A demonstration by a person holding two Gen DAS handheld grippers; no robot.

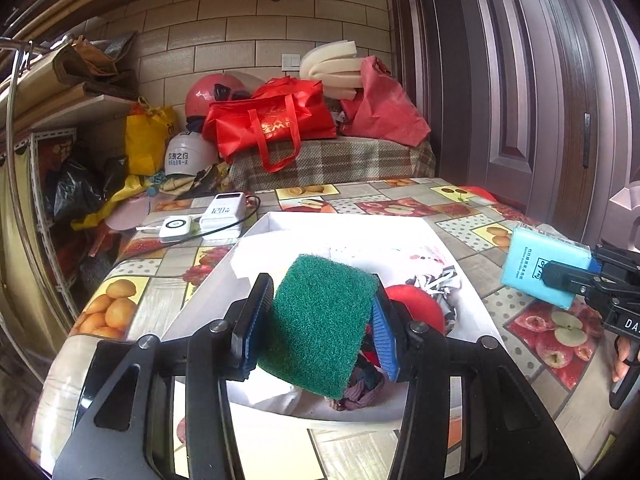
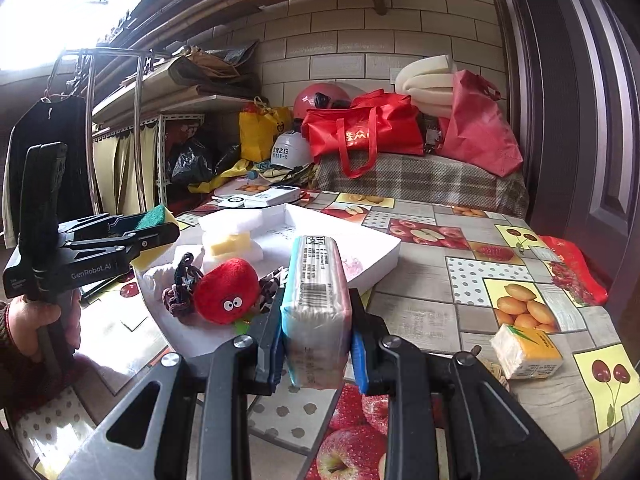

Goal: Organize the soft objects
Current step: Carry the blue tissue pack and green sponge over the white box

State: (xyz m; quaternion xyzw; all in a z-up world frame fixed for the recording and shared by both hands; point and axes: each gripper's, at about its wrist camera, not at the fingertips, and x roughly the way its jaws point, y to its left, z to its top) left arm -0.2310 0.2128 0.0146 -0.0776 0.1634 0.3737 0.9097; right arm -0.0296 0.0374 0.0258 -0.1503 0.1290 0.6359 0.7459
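We hold the green scouring sponge [image 1: 320, 326] clenched in the left hand-held gripper [image 1: 318, 320] above the white box [image 1: 432, 236]; the right hand-held gripper [image 2: 316, 344] grips one blue tissue pack [image 2: 316, 312] beside it. Lower each gently before releasing. Remaining: one yellow tissue pack [image 2: 526, 352] on the table [image 2: 416, 316].

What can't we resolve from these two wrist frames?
- Left wrist: box contents beneath the green sponge, which blocks them.
- Right wrist: tissue pack front label faces away; barcode print too small.
- Right wrist: item behind the yellow tissue packet, mostly hidden by it.
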